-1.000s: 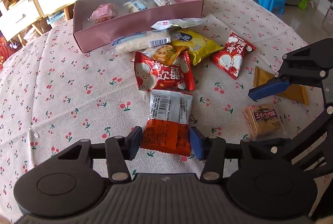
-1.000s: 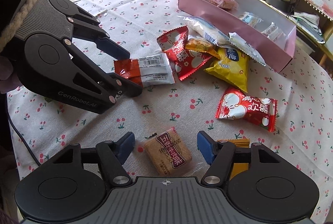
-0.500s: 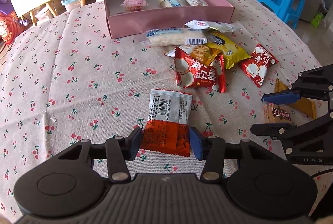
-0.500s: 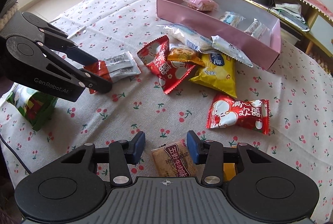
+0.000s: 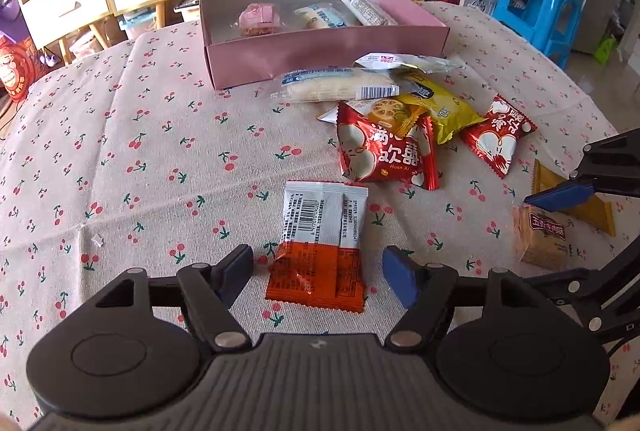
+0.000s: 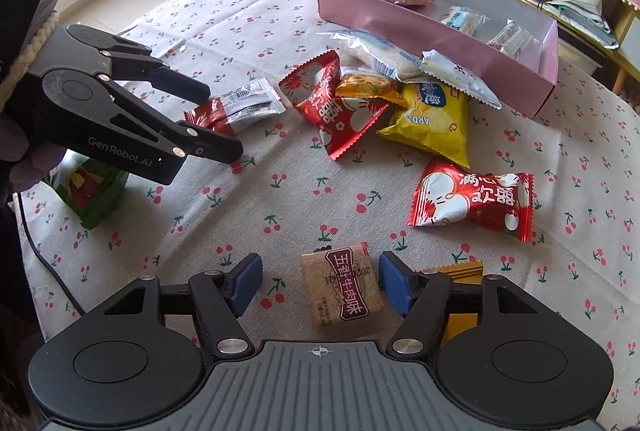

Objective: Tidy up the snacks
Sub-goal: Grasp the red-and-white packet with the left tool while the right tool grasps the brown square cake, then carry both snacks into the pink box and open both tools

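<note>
An orange-and-silver packet (image 5: 320,243) lies flat on the cherry-print cloth between the fingers of my left gripper (image 5: 318,279). Its jaws are opening and both blue pads stand clear of the packet. The right wrist view shows the same packet (image 6: 244,105) and my left gripper (image 6: 218,121) over it. A brown biscuit packet (image 6: 342,289) lies between the fingers of my right gripper (image 6: 320,287), whose jaws are opening too, with a gap on each side. The pink box (image 5: 320,55) at the back holds three wrapped snacks.
In front of the box lie two red packets (image 6: 336,107) (image 6: 472,199), a yellow chip bag (image 6: 432,119), a long white packet (image 5: 336,89) and an orange packet. A golden packet (image 6: 460,271) lies under my right finger. A green carton (image 6: 92,195) stands near the table edge.
The left pads pressed the orange packet before and now stand apart from it. The right jaws closed in on the biscuit packet half a second ago and have since widened.
</note>
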Demonstrator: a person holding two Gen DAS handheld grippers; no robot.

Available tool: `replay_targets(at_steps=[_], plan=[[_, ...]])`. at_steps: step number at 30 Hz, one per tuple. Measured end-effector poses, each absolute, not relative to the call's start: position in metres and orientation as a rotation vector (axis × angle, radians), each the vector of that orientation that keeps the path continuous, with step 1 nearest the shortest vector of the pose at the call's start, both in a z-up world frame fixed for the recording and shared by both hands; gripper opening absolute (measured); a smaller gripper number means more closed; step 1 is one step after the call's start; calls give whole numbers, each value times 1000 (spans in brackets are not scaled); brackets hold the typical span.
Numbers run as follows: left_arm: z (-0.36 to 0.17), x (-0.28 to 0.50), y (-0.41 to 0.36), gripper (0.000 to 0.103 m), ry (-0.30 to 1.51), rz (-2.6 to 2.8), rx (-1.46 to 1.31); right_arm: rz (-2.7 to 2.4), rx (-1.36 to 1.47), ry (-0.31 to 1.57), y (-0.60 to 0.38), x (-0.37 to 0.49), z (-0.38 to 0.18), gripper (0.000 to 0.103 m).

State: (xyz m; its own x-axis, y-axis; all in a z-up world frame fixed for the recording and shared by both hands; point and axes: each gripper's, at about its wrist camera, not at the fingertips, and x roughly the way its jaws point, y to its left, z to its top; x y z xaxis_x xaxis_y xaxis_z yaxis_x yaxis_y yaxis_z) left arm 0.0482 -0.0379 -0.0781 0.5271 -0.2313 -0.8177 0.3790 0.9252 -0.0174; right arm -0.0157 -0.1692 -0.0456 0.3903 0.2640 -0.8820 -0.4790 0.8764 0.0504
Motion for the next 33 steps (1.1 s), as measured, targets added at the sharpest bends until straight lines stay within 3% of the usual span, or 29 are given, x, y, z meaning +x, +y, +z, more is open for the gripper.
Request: replay_targets(at_steps=[5,7,10,12,14,33], plan=[[-78,50,-36,69,942,-354,168,463,-236,1073,-172,-15,-46,65],[-77,51,-36,61,944,-346,167,459,-238,1076,-172,-15,-46,64],[-75,53,-34,46,946,-338,158,454,-244,1076,-170,-14,-44,52],[-74,55,-31,44,957,-329,143,448,-246,1076,-167,-14,-43,38],[-73,56,-29,42,961,-323,130,446,-235,1081,-166,-12,-42,33],[-45,55,-23,41,957,-355,55,336,-21,1061,-183,5,-10,33]])
